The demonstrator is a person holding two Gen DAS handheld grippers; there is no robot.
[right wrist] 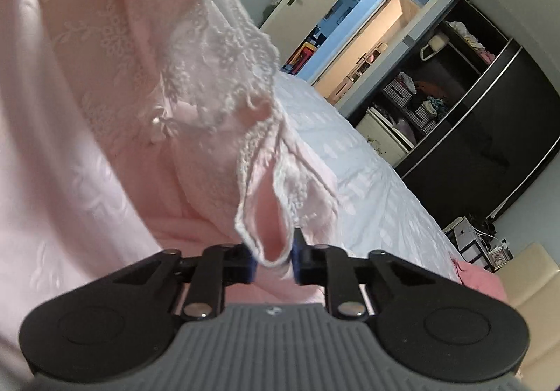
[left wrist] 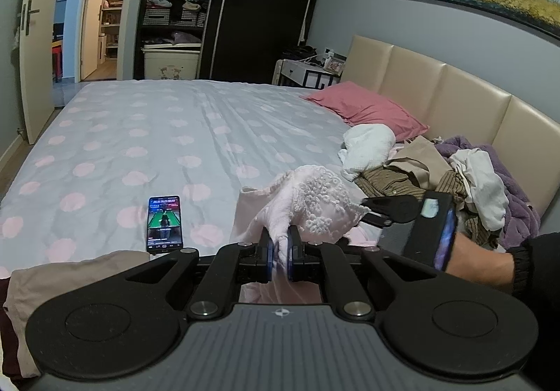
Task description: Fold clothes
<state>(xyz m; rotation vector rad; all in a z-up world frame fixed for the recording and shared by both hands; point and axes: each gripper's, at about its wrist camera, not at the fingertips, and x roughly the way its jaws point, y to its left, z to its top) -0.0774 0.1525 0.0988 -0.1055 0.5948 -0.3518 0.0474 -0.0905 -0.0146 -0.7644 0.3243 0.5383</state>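
Both grippers pinch the pink lacy garment (left wrist: pixel 308 202): the left gripper (left wrist: pixel 279 251) at bottom center of its view, the right gripper (right wrist: pixel 274 256) likewise, though blur hides how tightly. Behind lies the dotted bed (left wrist: pixel 157 132), a clothes pile (left wrist: pixel 455 174) at right, then a phone (left wrist: pixel 164 223).

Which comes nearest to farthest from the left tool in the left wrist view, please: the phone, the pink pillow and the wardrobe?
From the left tool, shut on the pink garment:
1. Phone, close on the bedspread, to the left.
2. Pink pillow, further up the bed, right, by the headboard.
3. Wardrobe, beyond the bed's far side.
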